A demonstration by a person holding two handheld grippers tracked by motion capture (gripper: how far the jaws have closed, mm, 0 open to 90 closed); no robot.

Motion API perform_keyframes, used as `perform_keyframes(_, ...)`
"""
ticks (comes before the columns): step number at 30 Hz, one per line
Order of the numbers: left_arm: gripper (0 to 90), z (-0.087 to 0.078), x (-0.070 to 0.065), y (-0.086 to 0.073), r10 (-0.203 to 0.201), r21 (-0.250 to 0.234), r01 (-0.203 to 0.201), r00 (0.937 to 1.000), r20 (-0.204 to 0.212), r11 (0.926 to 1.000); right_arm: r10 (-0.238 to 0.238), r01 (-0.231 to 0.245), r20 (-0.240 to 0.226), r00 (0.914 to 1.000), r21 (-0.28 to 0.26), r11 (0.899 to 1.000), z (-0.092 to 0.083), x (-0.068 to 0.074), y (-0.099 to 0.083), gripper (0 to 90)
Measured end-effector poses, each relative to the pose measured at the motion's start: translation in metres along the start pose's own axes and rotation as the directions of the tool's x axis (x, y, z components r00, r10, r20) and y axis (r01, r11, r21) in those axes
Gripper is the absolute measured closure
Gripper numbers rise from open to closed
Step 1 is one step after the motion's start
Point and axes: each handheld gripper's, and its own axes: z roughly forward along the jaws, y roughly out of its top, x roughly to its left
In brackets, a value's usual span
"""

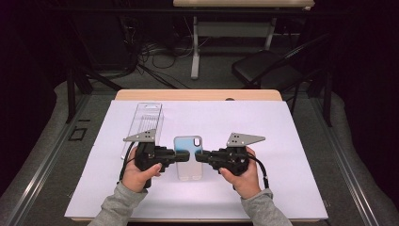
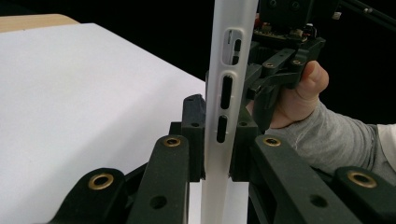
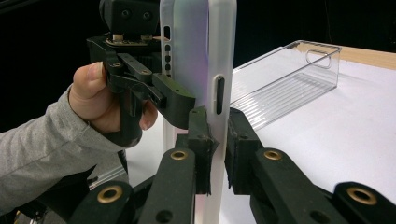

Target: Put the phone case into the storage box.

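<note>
Left gripper (image 1: pixel 184 156) clamped on phone case (image 1: pixel 188 162) (clear, bluish). Right gripper (image 1: pixel 201 157) clamped on opposite edge. Plastic box (image 1: pixel 143 123) just beside, on white sheet (image 1: pixel 263 188).

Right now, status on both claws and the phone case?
Left claw and right claw shut on opposite long edges of the translucent white phone case. Case over white sheet. Clear plastic box lies behind the left claw, nothing blocking.

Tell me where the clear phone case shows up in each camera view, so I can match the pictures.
High view: phone case at table centre, between both grippers.
Left gripper view: its white edge stands upright at centre, between the jaws.
Right gripper view: upright at centre, between the jaws.
Shared landmark: the white sheet.
</note>
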Motion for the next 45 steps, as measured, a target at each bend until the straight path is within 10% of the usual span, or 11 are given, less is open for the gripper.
perform_keyframes(15,58.6,0.001,-0.001,0.0,0.013,-0.021,-0.015,0.9977,-0.067,0.9997,0.008,-0.008,0.04,0.9992,-0.001,1.0,0.0,-0.002,-0.001,82.3)
perform_keyframes(25,45.3,0.002,-0.004,0.0,0.057,-0.043,-0.067,0.9796,-0.193,0.9969,0.013,-0.013,0.133,0.991,0.0,1.0,-0.002,-0.004,-0.002,82.3)
perform_keyframes(45,41.8,0.015,-0.002,0.012,0.09,-0.007,-0.101,0.9136,-0.397,0.9949,-0.007,0.014,0.403,0.915,-0.014,1.0,0.004,-0.014,0.007,82.2)
